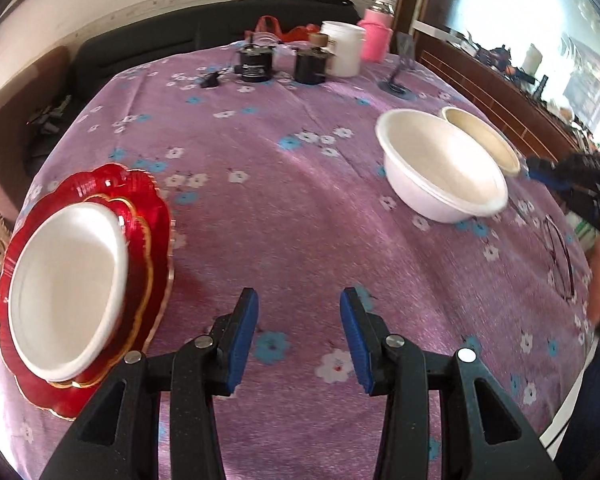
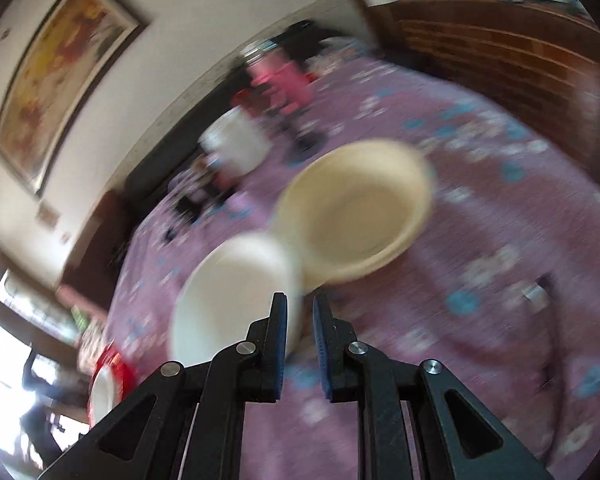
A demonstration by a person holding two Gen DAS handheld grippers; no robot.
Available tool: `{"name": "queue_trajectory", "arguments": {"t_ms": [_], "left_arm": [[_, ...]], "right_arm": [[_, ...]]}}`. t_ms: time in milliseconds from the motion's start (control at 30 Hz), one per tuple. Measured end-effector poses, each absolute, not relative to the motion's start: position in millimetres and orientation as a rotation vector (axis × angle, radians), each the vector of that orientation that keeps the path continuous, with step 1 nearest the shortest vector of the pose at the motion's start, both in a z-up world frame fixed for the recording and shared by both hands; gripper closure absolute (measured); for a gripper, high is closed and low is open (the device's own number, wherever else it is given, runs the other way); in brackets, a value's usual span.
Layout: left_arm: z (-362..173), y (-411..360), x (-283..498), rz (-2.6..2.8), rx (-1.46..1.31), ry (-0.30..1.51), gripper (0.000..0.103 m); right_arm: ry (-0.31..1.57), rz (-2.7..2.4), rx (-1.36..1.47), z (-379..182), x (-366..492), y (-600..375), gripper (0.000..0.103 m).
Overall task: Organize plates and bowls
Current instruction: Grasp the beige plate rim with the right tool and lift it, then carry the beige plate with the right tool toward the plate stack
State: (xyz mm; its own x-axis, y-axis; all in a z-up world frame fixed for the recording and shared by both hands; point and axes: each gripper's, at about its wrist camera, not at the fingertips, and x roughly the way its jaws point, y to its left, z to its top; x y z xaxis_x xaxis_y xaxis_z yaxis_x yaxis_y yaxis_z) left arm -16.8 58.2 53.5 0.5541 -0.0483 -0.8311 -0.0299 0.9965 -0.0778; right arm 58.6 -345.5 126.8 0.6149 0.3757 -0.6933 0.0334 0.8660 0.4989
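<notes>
A white plate (image 1: 66, 292) lies on stacked red scalloped plates (image 1: 156, 216) at the table's left edge. A white bowl (image 1: 440, 168) and a cream bowl (image 1: 482, 138) behind it sit on the right. My left gripper (image 1: 299, 300) is open and empty above the cloth, between the plates and bowls. My right gripper (image 2: 300, 308) is blurred, its jaws narrowly apart and empty, just in front of the white bowl (image 2: 236, 296) and cream bowl (image 2: 360, 208). The red plates also show in the right wrist view (image 2: 112, 368). The right gripper shows at the right edge of the left wrist view (image 1: 540, 168).
The round table wears a purple flowered cloth (image 1: 280, 200). At the back stand two black jars (image 1: 254, 64), a white tub (image 1: 344, 48) and a pink container (image 1: 376, 38). Eyeglasses (image 1: 560, 256) lie at the right edge. A wooden cabinet (image 1: 500, 92) is beyond.
</notes>
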Motion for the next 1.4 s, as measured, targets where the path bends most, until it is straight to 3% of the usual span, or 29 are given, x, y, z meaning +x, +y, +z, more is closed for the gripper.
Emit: {"name": "queue_trajectory", "arguments": {"t_ms": [333, 700, 833, 1033, 1400], "left_arm": [[50.4, 42.4, -14.3, -0.029, -0.056, 0.998, 0.062], [47.7, 34.9, -12.3, -0.040, -0.041, 1.007, 0.062], [49.0, 34.7, -12.8, -0.040, -0.036, 1.002, 0.062], [49.9, 30.8, -12.3, -0.067, -0.044, 1.002, 0.062], [56.5, -2.2, -18.9, -0.293, -0.128, 1.028, 0.059]], "right_arm": [[0.972, 0.103, 0.650, 96.1, 103.7, -401.1, 0.086], [1.005, 0.126, 0.663, 82.0, 123.1, -392.8, 0.088], [0.954, 0.101, 0.649, 93.1, 104.8, -401.3, 0.094], [0.966, 0.132, 0.601, 111.6, 48.9, -414.7, 0.094], [1.173, 0.364, 0.640, 88.1, -51.9, -405.5, 0.094]]}}
